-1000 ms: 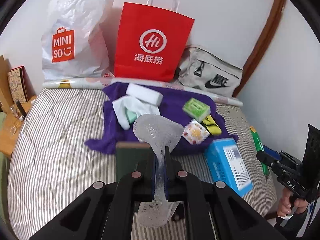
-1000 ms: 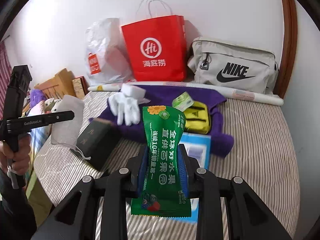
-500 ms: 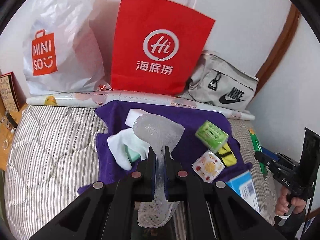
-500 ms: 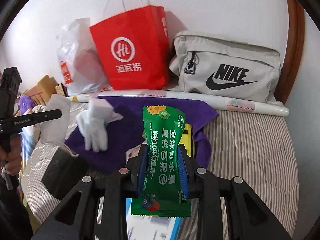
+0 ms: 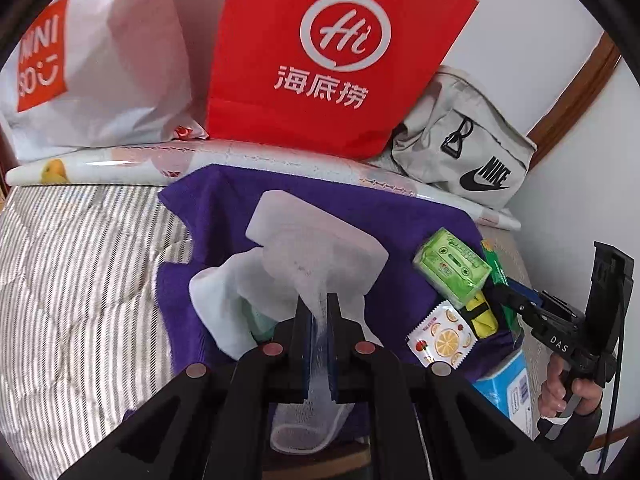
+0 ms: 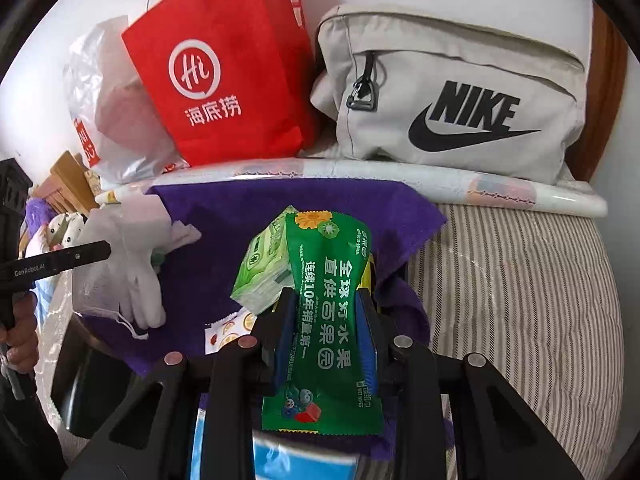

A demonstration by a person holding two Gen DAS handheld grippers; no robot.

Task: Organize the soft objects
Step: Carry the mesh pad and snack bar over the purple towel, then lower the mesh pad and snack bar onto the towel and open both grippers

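Two grippers, each loaded, above purple towel (image 5: 404,216); white mesh pouch (image 5: 320,280) pinched upright between fingers of left gripper (image 5: 319,316), jaws nearly closed on it, white gloves (image 5: 224,292) just below-left; green wet-wipes packet (image 6: 330,304) clamped in right gripper (image 6: 326,316), green tissue pack (image 6: 264,270) just behind; left view alone shows white sponge block (image 5: 316,232); right view alone shows full Nike bag (image 6: 456,92)

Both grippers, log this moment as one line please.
left gripper: shut on white mesh pouch | right gripper: shut on green wet-wipes packet | both above purple cloth | bags behind
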